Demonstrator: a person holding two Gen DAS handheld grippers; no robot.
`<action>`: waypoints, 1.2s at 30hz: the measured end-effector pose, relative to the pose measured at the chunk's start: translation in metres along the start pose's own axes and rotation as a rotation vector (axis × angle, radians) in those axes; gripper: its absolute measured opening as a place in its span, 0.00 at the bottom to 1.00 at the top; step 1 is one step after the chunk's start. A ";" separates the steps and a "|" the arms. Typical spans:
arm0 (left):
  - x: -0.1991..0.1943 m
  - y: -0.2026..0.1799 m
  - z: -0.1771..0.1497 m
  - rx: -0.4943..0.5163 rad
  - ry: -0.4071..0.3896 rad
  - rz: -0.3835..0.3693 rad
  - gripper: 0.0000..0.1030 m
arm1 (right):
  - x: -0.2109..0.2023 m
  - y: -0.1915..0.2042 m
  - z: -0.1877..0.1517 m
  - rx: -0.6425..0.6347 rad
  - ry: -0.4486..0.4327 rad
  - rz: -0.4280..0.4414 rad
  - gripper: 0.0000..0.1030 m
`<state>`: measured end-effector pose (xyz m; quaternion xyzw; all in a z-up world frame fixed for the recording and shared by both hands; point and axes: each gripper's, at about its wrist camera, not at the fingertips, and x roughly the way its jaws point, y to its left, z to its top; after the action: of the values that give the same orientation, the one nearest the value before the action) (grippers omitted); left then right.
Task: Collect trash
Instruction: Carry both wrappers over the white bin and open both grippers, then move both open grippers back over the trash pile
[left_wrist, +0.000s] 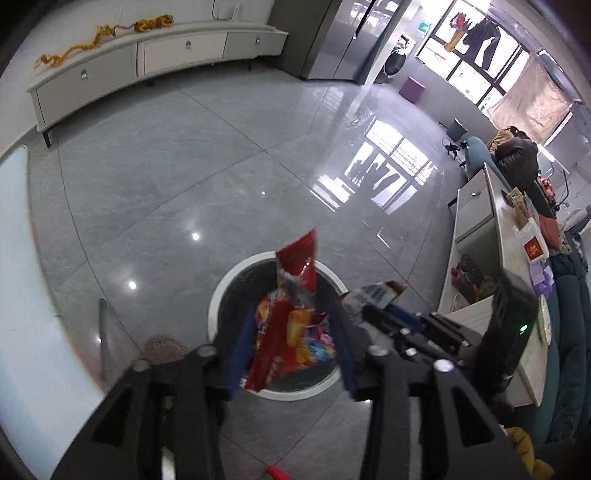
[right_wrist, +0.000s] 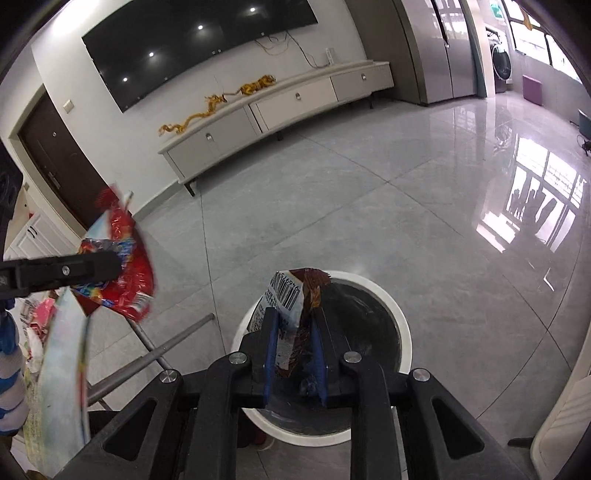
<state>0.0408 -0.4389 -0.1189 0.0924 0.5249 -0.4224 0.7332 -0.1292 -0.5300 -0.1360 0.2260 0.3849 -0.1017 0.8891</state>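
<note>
the left claw (left_wrist: 291, 332) hung over the round white bin (left_wrist: 221, 295) on the grey floor (left_wrist: 166, 166). its two blue pads stood apart, with a red snack wrapper (left_wrist: 291, 317) between them. the wrapper was crumpled and shiny, with yellow and blue marks, and its top stuck up past the pads. the pads did not seem to press it, so this claw looked open. the right claw (right_wrist: 295, 354) was over the same bin (right_wrist: 402, 332), which showed a dark inside. its blue pads were close together and squeezed a brown and white wrapper (right_wrist: 291, 306) with a black bar code on it. the wrapper stood up between the pads, above the near rim of the bin. in the right wrist view the left claw (right_wrist: 110, 264) came in from the left side with the red snack wrapper (right_wrist: 129, 273) at its tip, blurry. a long white cabinet (right_wrist: 295, 99) stood against the far wall, with gold dragon toys (right_wrist: 218, 103) on top. a big black screen (right_wrist: 199, 40) hung on the wall above it.
</note>
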 end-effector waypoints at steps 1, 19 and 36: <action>0.005 0.000 0.000 -0.004 0.003 -0.001 0.49 | 0.008 -0.001 0.001 0.001 0.016 -0.006 0.20; -0.115 0.014 -0.058 0.027 -0.218 0.096 0.49 | -0.034 0.024 0.000 -0.026 -0.034 -0.007 0.26; -0.257 0.182 -0.220 -0.314 -0.372 0.290 0.49 | -0.085 0.210 0.013 -0.368 -0.087 0.214 0.31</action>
<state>-0.0048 -0.0629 -0.0523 -0.0275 0.4215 -0.2365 0.8750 -0.1041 -0.3513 0.0022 0.0951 0.3322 0.0555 0.9368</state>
